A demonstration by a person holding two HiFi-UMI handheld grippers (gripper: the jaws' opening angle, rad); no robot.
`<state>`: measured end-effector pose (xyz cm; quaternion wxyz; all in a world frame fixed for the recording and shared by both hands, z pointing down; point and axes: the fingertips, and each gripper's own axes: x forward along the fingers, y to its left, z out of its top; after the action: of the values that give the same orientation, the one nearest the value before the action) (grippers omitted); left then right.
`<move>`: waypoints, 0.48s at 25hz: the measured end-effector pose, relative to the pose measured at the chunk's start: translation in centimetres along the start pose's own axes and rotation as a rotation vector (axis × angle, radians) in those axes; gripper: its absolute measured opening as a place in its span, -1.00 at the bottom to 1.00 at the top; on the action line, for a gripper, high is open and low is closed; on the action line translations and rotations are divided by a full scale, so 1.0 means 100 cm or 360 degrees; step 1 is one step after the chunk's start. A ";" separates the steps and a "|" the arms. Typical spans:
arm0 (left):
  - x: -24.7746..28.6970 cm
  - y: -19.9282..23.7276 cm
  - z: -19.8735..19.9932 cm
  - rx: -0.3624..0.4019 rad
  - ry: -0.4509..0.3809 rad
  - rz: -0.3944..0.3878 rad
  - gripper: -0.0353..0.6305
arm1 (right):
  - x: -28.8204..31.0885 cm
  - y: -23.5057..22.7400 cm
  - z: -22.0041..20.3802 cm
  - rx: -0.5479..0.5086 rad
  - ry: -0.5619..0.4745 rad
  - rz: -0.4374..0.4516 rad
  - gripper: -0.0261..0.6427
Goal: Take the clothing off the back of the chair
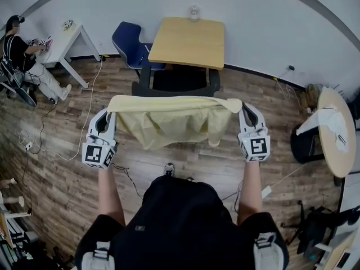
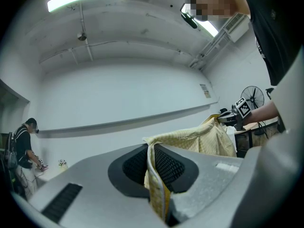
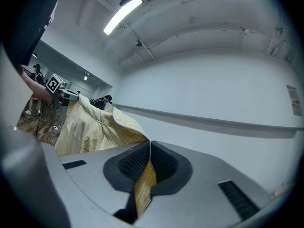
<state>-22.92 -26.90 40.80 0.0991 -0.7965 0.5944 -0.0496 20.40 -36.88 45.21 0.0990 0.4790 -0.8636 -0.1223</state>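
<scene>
A pale yellow checked garment (image 1: 171, 118) hangs stretched in the air between my two grippers, in front of the black chair (image 1: 175, 82). My left gripper (image 1: 108, 115) is shut on the garment's left top edge; its own view shows the cloth (image 2: 154, 175) pinched between the jaws. My right gripper (image 1: 243, 110) is shut on the right top edge, with a fold of the yellow cloth (image 3: 143, 182) clamped between its pads. The chair's back shows bare behind the cloth, tucked under the wooden table (image 1: 188, 43).
A blue chair (image 1: 130, 46) stands left of the wooden table. A white desk (image 1: 62, 41) with a seated person (image 1: 25, 58) is at the far left. A round table (image 1: 336, 129) stands at the right edge. Cables (image 1: 84, 131) run across the wooden floor.
</scene>
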 end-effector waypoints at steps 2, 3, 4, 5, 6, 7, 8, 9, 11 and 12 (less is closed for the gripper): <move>-0.002 -0.003 0.001 0.0000 0.0002 0.0005 -0.83 | -0.004 0.001 -0.003 0.0002 0.0003 0.0005 -0.90; -0.003 -0.005 0.001 -0.0002 0.0002 0.0007 -0.83 | -0.006 0.001 -0.003 0.0005 0.0001 0.0008 -0.90; -0.004 -0.006 0.001 -0.0004 0.0003 0.0009 -0.83 | -0.007 0.002 -0.004 0.0008 -0.0001 0.0012 -0.90; -0.005 -0.008 0.001 -0.0005 0.0003 0.0009 -0.83 | -0.009 0.002 -0.005 0.0008 0.0002 0.0016 -0.90; -0.005 -0.010 0.001 -0.0006 0.0003 0.0007 -0.83 | -0.011 0.001 -0.007 0.0007 0.0011 0.0019 -0.90; -0.006 -0.012 0.001 -0.0005 0.0004 0.0005 -0.83 | -0.013 0.000 -0.009 0.0004 0.0023 0.0021 -0.90; -0.007 -0.015 0.001 -0.0003 0.0006 0.0005 -0.83 | -0.016 0.000 -0.011 0.0001 0.0034 0.0022 -0.90; -0.009 -0.018 0.001 -0.0001 0.0008 0.0006 -0.83 | -0.018 0.000 -0.013 -0.0001 0.0041 0.0025 -0.90; -0.013 -0.022 0.000 0.0001 0.0014 0.0012 -0.83 | -0.022 0.000 -0.015 -0.0002 0.0039 0.0028 -0.90; -0.015 -0.024 -0.002 0.0001 0.0019 0.0015 -0.83 | -0.024 0.001 -0.015 -0.0005 0.0032 0.0028 -0.90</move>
<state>-21.19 -24.79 41.52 0.0959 -0.7934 0.5986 -0.0540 22.02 -34.95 46.51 0.1095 0.4724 -0.8666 -0.1178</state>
